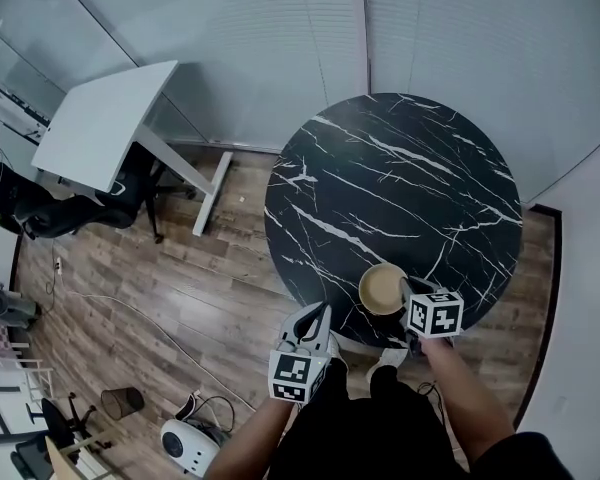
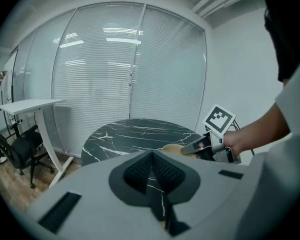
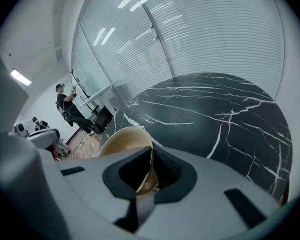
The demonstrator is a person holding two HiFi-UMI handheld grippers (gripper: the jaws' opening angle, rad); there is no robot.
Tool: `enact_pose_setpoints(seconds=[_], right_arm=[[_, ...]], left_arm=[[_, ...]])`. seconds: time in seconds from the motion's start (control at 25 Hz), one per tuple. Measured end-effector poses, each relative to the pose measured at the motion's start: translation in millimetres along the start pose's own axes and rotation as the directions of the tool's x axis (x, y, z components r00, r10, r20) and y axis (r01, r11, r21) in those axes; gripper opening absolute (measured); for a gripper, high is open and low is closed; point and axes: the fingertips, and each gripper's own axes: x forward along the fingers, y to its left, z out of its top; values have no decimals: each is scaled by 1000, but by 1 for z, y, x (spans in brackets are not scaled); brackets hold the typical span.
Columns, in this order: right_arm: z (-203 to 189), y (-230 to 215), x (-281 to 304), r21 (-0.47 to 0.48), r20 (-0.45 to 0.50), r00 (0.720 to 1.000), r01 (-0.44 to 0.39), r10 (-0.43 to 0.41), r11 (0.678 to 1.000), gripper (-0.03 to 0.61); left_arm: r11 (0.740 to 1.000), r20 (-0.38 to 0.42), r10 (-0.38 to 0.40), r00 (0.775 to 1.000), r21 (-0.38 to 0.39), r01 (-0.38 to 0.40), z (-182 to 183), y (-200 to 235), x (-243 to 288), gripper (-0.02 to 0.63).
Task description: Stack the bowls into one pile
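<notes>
A single tan bowl (image 1: 383, 288) is at the near edge of the round black marble table (image 1: 400, 168). My right gripper (image 1: 409, 302) is shut on its right rim. In the right gripper view the thin rim of the bowl (image 3: 122, 141) runs between the pads of my right gripper (image 3: 150, 170). My left gripper (image 1: 316, 320) hangs off the table's near left side, above the floor, jaws together and empty. From the left gripper view, my left gripper (image 2: 152, 170) looks across at the bowl (image 2: 171, 148) and the right gripper (image 2: 200, 145). No other bowl shows.
A white desk (image 1: 105, 123) and a black office chair (image 1: 80, 208) stand on the wood floor to the left. A mesh wastebasket (image 1: 122, 401) and a white appliance (image 1: 185, 446) sit near my feet. Glass walls with blinds close the room behind the table. A person (image 3: 65, 100) stands far left.
</notes>
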Motion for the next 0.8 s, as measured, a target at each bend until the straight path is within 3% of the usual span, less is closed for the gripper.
enact_pose_setpoints(seconds=[0.44, 0.8], right_arm=[[-8, -3, 10, -4, 3, 1000, 17, -17, 1000, 39], [3, -1, 4, -42, 45, 999, 13, -11, 999, 103]], left_arm=[[1000, -9, -22, 1000, 22, 22, -9, -6, -2, 14], [999, 2, -37, 999, 35, 37, -1, -9, -1, 12]])
